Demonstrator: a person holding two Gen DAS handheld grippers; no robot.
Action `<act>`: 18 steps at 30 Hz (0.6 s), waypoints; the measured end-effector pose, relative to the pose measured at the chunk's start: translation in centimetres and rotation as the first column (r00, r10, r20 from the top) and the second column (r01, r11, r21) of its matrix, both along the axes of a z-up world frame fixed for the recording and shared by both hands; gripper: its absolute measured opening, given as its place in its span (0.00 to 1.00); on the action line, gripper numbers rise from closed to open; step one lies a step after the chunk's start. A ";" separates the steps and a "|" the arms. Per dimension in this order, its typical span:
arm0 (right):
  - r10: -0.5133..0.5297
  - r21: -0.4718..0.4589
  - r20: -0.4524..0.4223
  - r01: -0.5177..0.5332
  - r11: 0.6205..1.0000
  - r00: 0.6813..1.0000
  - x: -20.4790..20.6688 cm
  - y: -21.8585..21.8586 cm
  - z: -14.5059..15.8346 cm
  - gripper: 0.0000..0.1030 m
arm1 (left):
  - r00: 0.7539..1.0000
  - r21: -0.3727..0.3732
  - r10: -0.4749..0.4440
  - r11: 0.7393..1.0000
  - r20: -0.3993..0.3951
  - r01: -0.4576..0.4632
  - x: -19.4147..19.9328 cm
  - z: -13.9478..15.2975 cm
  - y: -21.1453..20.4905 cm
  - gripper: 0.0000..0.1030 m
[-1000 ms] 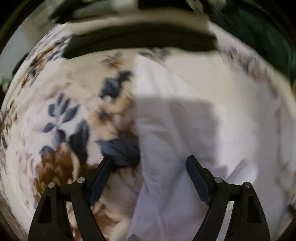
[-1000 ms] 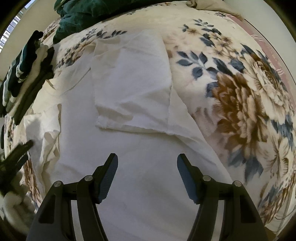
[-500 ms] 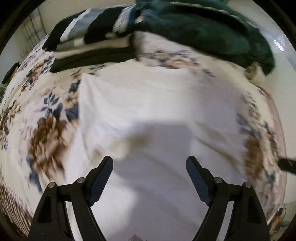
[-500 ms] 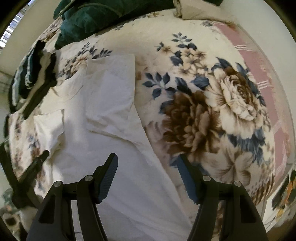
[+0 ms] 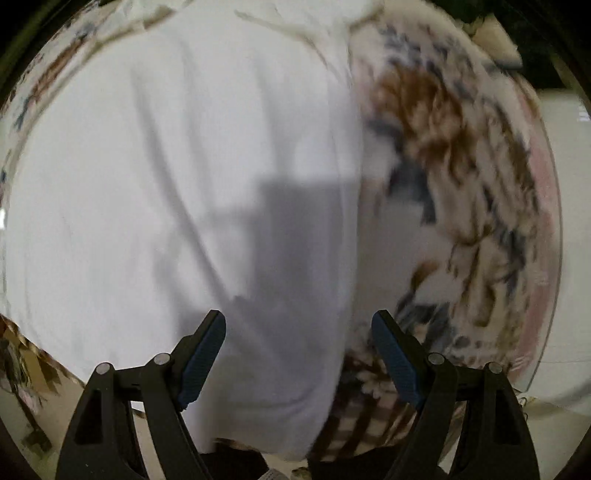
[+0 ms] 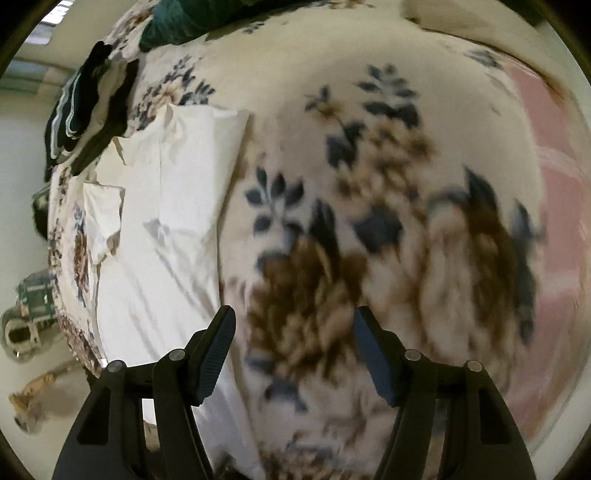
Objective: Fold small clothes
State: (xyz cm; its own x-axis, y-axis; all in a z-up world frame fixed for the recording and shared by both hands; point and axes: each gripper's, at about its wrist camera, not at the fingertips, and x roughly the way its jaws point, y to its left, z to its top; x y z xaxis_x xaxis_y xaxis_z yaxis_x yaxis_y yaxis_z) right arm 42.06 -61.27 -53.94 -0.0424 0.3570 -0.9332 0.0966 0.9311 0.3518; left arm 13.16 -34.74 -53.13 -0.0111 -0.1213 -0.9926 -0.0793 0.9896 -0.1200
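A white T-shirt (image 5: 166, 192) lies spread flat on a floral blanket (image 5: 461, 177). In the left wrist view it fills the left and middle. My left gripper (image 5: 298, 332) is open and empty, above the shirt's bottom part near its right side edge. In the right wrist view the shirt (image 6: 166, 229) lies at the left with one sleeve folded in. My right gripper (image 6: 294, 328) is open and empty over the bare blanket (image 6: 369, 221), just right of the shirt's edge.
A stack of folded dark clothes (image 6: 85, 107) sits at the far left of the bed. A dark green cloth (image 6: 177, 26) lies beyond it. The bed's edge and the floor (image 6: 26, 369) show at lower left, with a checked object (image 6: 35, 295) there.
Both views have swung sideways. The left gripper has moved from the shirt's left side over to its right edge. The right gripper has moved off the shirt onto the bare blanket.
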 end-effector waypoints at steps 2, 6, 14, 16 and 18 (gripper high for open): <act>0.005 0.053 0.005 -0.005 0.999 1.000 2.6 0.7 -1.9 0.66 | 1.000 0.044 -0.001 0.999 0.000 0.001 -0.4 -1.2 -0.9 0.78; 0.019 0.136 -0.002 -0.018 0.991 1.000 7.9 3.6 -6.2 0.66 | 1.000 0.119 0.012 0.993 0.021 -0.015 -0.6 -2.8 -1.6 0.78; -0.009 0.193 -0.019 0.012 0.981 1.000 12.3 7.8 -8.2 0.09 | 0.976 0.099 0.081 0.990 0.200 -0.103 -0.9 1.2 0.6 0.01; 0.007 0.190 -0.011 -0.005 0.982 1.000 12.5 8.6 -6.7 0.08 | 0.966 0.070 0.126 0.987 0.225 -0.145 -1.2 3.1 2.2 0.01; 0.046 0.159 0.005 -0.046 0.986 0.999 12.7 9.6 -4.6 0.08 | 0.953 0.055 0.166 0.981 0.252 -0.186 -1.5 5.2 4.3 0.01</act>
